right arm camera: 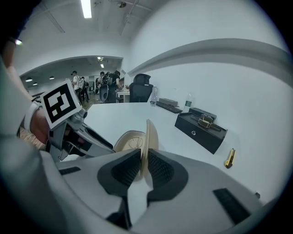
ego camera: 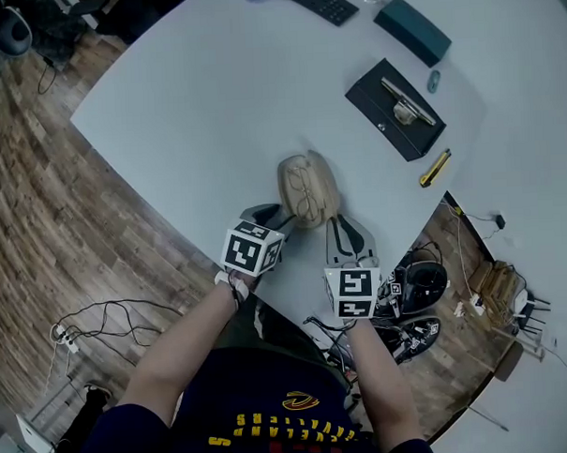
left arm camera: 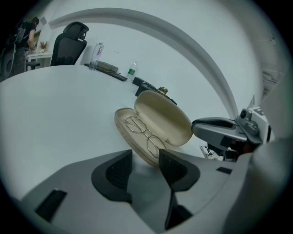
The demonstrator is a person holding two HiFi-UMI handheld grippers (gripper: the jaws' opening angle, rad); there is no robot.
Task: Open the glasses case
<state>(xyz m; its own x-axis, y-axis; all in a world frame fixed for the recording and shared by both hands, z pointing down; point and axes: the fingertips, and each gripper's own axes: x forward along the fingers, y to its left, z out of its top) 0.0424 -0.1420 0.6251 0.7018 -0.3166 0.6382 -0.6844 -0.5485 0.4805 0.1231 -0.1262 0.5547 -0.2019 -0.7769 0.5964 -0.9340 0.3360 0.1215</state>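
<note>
1. The glasses case (ego camera: 308, 187) lies open on the table (ego camera: 212, 102), just ahead of both pairs of fingers.
2. The right gripper (right arm camera: 143, 157) has its fingers pinching the upright lid (right arm camera: 150, 135), seen edge-on there.
3. Only the left gripper view shows the glasses (left arm camera: 145, 133) inside; the left gripper (left arm camera: 145, 159) has its fingers spread, contact with the case unclear.

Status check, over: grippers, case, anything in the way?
Right gripper pinching the lid, lid up. Left gripper open at the glasses case near end. Case open, glasses inside. Nothing blocking.
</note>
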